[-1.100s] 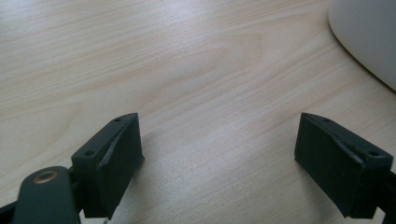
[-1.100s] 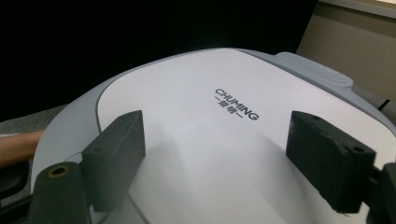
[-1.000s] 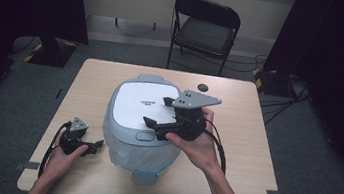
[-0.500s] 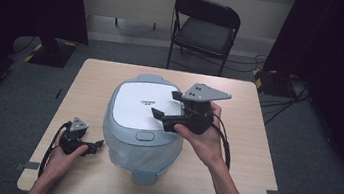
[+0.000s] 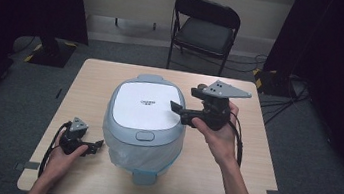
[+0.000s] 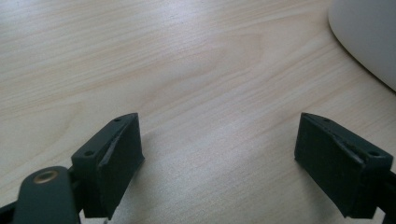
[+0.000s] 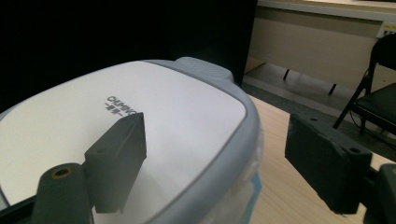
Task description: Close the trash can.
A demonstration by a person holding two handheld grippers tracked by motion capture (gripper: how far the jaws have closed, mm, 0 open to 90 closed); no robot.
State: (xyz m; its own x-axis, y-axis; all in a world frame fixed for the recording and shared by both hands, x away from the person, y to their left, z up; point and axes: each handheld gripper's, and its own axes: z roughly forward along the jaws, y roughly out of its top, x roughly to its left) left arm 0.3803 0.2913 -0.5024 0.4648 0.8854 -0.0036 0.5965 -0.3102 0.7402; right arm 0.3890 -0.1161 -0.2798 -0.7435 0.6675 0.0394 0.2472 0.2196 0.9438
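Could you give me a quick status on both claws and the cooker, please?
Left claw open, low on the table. Right claw open, at the rice cooker's right rim. Lid shut. Nothing in the way.

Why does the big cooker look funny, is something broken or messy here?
Nothing looks broken or spilled. The cooker sits upright on the table with its lid shut. The one odd bit is the crinkly clear plastic wrapped around its lower body.
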